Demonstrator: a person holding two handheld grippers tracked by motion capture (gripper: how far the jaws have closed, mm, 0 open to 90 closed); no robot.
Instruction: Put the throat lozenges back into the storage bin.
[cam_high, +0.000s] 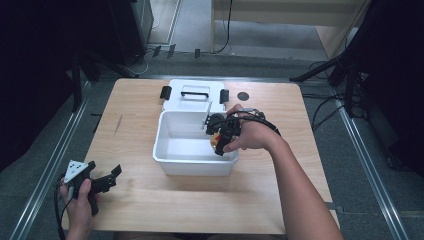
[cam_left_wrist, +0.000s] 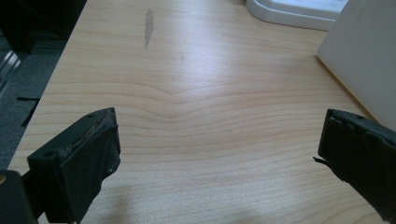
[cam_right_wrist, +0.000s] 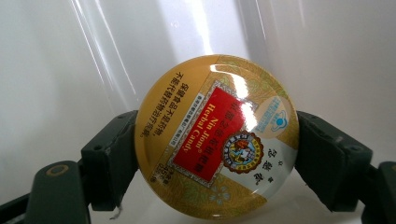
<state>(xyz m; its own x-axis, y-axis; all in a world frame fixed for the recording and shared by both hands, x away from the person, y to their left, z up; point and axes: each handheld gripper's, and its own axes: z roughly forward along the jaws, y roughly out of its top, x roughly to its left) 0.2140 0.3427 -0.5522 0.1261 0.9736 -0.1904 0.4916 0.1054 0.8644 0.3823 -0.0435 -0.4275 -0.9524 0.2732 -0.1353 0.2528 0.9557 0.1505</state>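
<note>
Bare tabletop (cam_high: 125, 150) beside white bin (cam_high: 195, 160)

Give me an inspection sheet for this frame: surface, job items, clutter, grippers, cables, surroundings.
Surface: light wooden table, one grey scuff mark near its far left.
Job's things: open white plastic bin at centre; its white lid with black handle and latches lies flat behind it; round gold herbal candy tin with red label held over the bin's interior.
Clutter: small dark round disc by the lid.
Grippers: right gripper shut on the tin's rim; left gripper open, low over bare wood, holding nothing.
Cables: black cable loops over the right hand.
Surroundings: grey floor, metal rails, dark stands, loose floor cables.
</note>
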